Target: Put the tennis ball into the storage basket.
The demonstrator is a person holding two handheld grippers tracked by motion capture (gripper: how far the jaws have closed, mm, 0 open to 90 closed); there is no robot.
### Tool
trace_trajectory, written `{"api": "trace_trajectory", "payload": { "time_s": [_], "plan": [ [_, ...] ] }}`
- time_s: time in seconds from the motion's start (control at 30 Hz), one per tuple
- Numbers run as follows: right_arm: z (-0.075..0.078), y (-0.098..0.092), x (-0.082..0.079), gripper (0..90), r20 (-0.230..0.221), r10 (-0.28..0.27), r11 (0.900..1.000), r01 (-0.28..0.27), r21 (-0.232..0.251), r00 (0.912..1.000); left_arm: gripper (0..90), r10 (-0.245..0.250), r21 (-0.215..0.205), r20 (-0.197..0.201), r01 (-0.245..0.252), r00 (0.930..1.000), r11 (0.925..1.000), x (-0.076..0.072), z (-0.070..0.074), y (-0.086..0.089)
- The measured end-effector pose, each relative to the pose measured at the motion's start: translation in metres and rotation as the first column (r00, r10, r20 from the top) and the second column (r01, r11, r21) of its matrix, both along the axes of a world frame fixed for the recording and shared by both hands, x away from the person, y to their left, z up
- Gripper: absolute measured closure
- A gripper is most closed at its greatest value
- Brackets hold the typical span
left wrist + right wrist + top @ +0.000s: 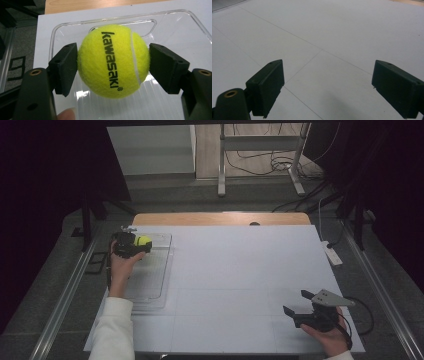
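**Tennis ball clamped in left gripper over clear tray**

The left gripper (113,62) grasps a yellow tennis ball (113,61): one black pad presses each side of the ball at abt its widest part, so the ball sits squarely between the jaws, bulging fwd and above them. In the high view the left gripper (131,245) and ball (142,241) sit at the far end of the clear plastic tray (150,290), at the table's left side. Whether the ball touches the tray floor or hangs just above it can't be told; prob. just above, since the tray's ribbed floor shows under it in the left gripper view. A fingertip (67,114) of the person's hand shows at the bottom edge, btwn the jaws.

The right gripper (306,309) rests near the front right corner of the white sheet (240,270), well apart from the tray. Its jaws stand wide, released, w/ nothing between them; bare sheet w/ thin grid lines lies ahead of them (327,82).

Around: wooden table edge (220,218) beyond the sheet, a white power strip (332,254) off the right edge. Nothing stands between the ball and the tray.

Writing: "kawasaki" in black lettering w/ an ® mark runs down the ball's face.
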State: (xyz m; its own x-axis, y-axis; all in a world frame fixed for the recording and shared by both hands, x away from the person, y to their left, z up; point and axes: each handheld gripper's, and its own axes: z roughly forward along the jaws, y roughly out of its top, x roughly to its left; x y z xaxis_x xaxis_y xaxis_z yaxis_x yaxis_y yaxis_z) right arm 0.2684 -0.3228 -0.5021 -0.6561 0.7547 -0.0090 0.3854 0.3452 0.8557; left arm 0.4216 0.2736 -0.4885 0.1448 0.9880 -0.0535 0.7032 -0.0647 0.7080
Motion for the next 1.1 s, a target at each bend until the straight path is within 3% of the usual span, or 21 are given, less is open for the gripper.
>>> {"api": "trace_trajectory", "payload": {
  "time_s": [0.5, 1.1],
  "plan": [
    [0.000, 0.000, 0.000, 11.4, -0.002, -0.001, 1.000, 0.001, 0.001, 1.0000, 27.3, -0.004, 0.049, -0.034, 0.006, 0.9994, 0.9988, 0.003, -0.005, -0.004],
    [-0.001, 0.000, 0.001, 11.4, -0.004, -0.002, 1.000, 0.002, 0.003, 1.0000, 27.3, -0.007, 0.140, -0.091, 0.020, 0.9958, 0.9899, 0.007, -0.013, -0.010]
  ]
}}
